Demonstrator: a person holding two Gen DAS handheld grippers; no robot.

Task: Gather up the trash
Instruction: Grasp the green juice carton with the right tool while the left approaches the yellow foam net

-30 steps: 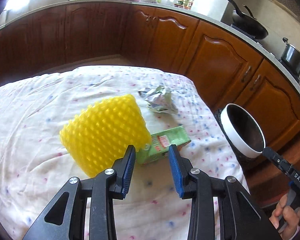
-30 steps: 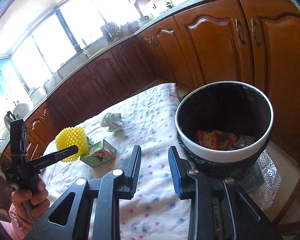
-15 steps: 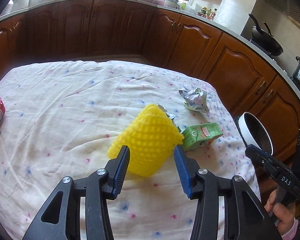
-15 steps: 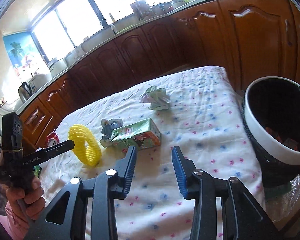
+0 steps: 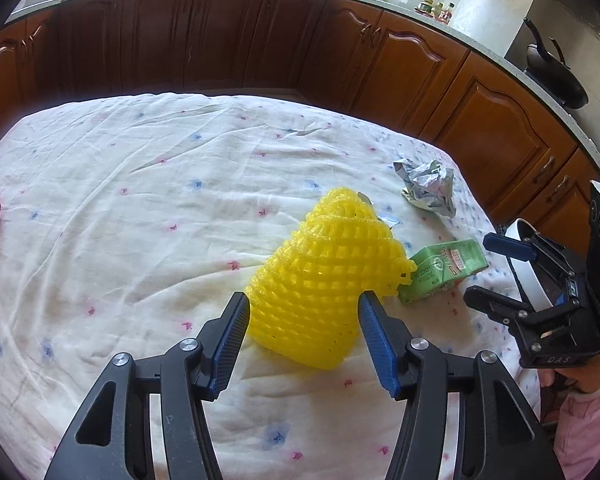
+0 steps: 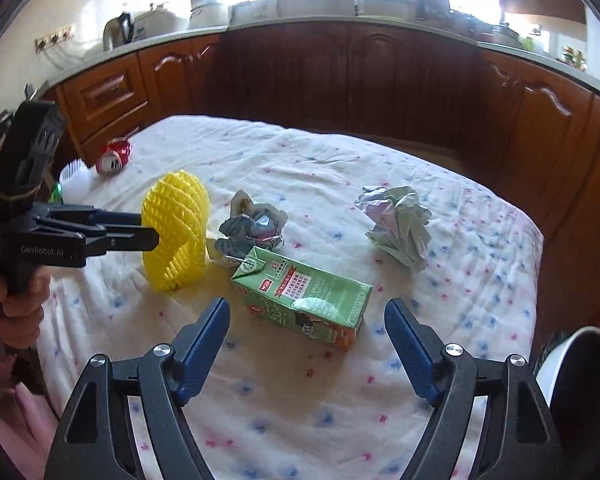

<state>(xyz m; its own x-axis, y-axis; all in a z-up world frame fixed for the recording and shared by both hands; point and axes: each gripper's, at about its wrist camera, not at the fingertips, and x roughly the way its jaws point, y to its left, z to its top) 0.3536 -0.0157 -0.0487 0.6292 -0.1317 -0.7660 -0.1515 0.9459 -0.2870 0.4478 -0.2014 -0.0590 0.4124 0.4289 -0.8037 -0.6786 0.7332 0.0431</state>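
A yellow foam net (image 5: 324,276) stands on the cloth-covered table. My left gripper (image 5: 302,336) is open, its jaws on either side of the net's near end; it also shows in the right wrist view (image 6: 148,232) beside the net (image 6: 176,228). A green drink carton (image 6: 304,296) lies on its side just beyond my open right gripper (image 6: 306,344); it also shows in the left wrist view (image 5: 444,264). A crumpled wrapper (image 6: 254,228) lies behind the carton. A crumpled foil ball (image 6: 396,224) lies to the right. A red can (image 6: 114,156) lies at the far left.
The white-rimmed black trash bin (image 6: 580,380) stands off the table's right edge. The table has a white flowered cloth (image 5: 140,240). Brown kitchen cabinets (image 5: 220,40) run around the far side. A white object (image 6: 76,180) lies near the can.
Both grippers have opened wider. The left has closed in on the yellow net. The right has swung away from the bin and now faces the green carton up close.
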